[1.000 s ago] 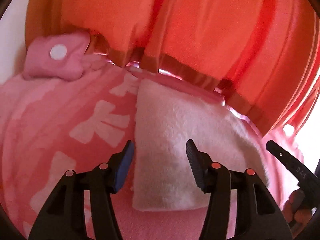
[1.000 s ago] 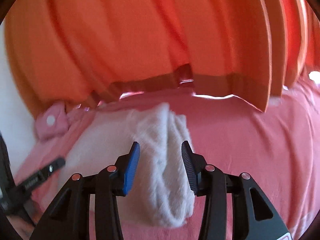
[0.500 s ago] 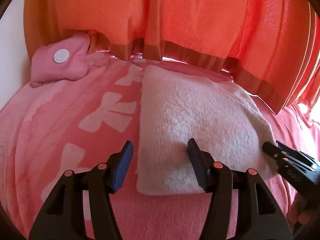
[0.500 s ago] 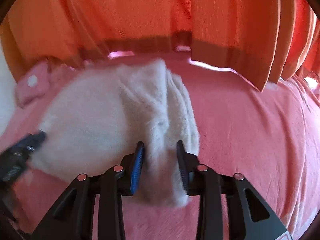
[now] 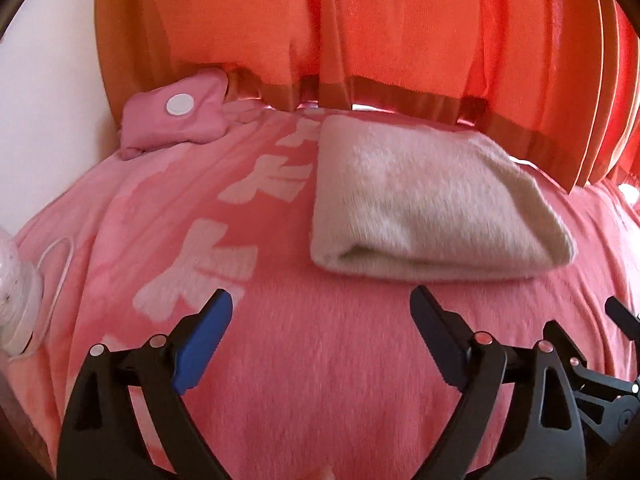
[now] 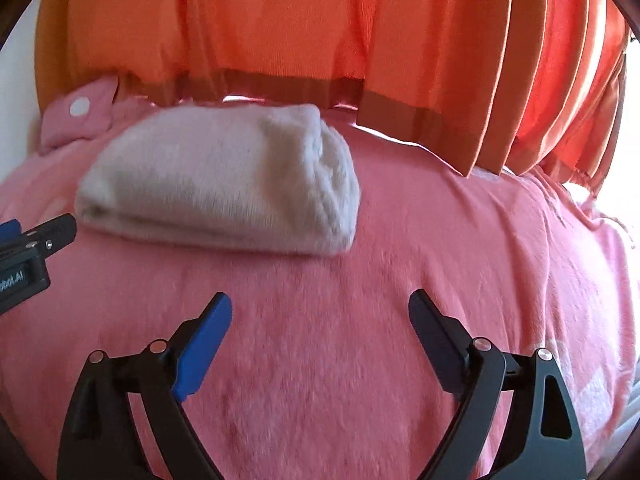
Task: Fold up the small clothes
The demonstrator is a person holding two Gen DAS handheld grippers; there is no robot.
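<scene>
A fluffy white garment (image 5: pixel 424 196) lies folded in a neat stack on the pink blanket (image 5: pixel 320 360). It also shows in the right wrist view (image 6: pixel 224 180), with its bunched end to the right. My left gripper (image 5: pixel 320 320) is open and empty, a little short of the garment's near edge. My right gripper (image 6: pixel 320 320) is open and empty too, short of the garment's right end. Neither gripper touches the cloth.
Orange curtains (image 5: pixel 400 40) hang close behind the garment. A small pink pouch with a white disc (image 5: pixel 176 120) lies at the far left. A white cable (image 5: pixel 60 264) and a clear object (image 5: pixel 16 300) lie at the left edge. The blanket (image 6: pixel 520 280) stretches right.
Both grippers have pulled back from the garment and opened wide. The right one was closing around the garment's end half a second ago and has let go.
</scene>
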